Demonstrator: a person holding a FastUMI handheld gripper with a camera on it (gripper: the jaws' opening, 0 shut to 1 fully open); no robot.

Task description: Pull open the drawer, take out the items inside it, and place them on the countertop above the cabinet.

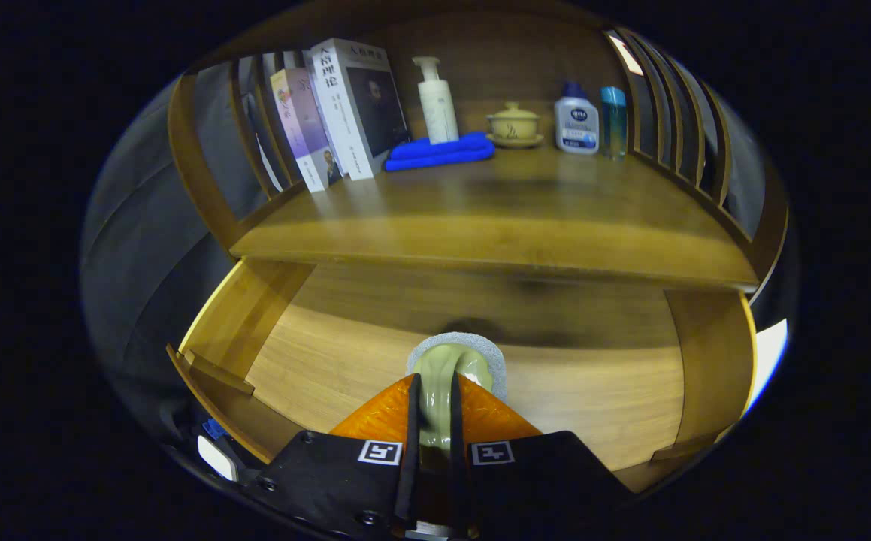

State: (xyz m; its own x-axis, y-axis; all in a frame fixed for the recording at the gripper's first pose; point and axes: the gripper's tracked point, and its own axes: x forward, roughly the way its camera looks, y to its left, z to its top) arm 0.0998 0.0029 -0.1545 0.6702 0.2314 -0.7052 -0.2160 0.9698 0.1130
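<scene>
Hand-held gripper (435, 406) angled down over the open drawer (345, 361), fingers pinched on a pale green item (452, 368).

Books (334, 113), blue cloth (439, 152), bottles (576, 120), perhaps a lidded cup (513, 122).

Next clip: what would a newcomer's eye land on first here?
First the tongs, shut on a pale green sponge with a grey scrubbing edge, held above the open drawer. Beyond them the countertop carries leaning books, a blue cloth, a pump bottle, a lidded cup and two more bottles.
</scene>
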